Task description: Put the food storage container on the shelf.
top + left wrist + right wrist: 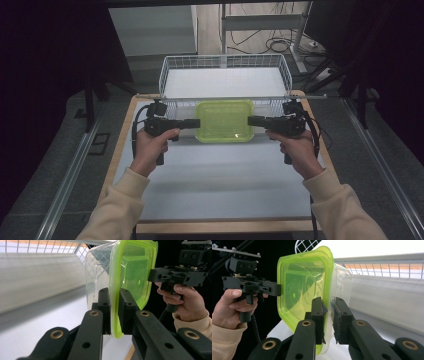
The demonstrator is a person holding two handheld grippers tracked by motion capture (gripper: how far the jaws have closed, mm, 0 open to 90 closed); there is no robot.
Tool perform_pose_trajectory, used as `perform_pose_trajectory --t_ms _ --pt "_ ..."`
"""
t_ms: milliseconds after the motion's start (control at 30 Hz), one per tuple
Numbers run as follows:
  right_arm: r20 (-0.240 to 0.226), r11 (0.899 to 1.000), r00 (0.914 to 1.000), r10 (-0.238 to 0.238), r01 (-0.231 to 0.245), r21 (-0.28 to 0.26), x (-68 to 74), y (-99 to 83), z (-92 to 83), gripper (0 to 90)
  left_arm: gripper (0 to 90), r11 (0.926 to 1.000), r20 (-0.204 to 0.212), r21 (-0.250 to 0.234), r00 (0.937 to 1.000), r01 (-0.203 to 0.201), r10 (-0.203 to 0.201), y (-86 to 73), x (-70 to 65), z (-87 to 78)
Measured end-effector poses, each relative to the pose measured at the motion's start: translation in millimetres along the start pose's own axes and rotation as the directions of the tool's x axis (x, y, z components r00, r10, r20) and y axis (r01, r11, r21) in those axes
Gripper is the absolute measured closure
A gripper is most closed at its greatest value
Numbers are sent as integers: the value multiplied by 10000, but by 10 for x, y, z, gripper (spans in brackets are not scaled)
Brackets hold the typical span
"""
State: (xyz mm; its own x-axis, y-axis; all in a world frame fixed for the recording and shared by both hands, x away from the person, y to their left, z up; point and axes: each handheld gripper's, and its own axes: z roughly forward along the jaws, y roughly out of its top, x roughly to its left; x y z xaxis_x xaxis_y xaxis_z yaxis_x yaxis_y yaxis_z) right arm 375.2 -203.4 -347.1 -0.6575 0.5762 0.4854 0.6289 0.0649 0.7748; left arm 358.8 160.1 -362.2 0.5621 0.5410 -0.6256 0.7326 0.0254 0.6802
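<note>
Two claws, left claw (196, 123) and right claw (251, 120), clamp the green-lidded container (224, 121) just before the wire basket (175, 67)

1. A white wire basket (172, 75) is sitting at the far end of the table (215, 185), its rim running left to right.
2. The table is showing a white top with a wooden edge (122, 145) along its sides.
3. Metal rails (67, 180) are running along the grey floor at the left and right of the table.
4. Cables (272, 46) are lying on the floor far behind the basket, beside a grey frame leg (299, 45).
</note>
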Motion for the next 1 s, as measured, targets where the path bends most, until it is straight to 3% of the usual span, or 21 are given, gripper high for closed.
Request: perform_pose_trajectory --t_ms 1000 --pt "324 9996 9994 76 -67 -272 -92 608 141 800 816 9997 -470 -196 9988 -134 125 639 78 15"
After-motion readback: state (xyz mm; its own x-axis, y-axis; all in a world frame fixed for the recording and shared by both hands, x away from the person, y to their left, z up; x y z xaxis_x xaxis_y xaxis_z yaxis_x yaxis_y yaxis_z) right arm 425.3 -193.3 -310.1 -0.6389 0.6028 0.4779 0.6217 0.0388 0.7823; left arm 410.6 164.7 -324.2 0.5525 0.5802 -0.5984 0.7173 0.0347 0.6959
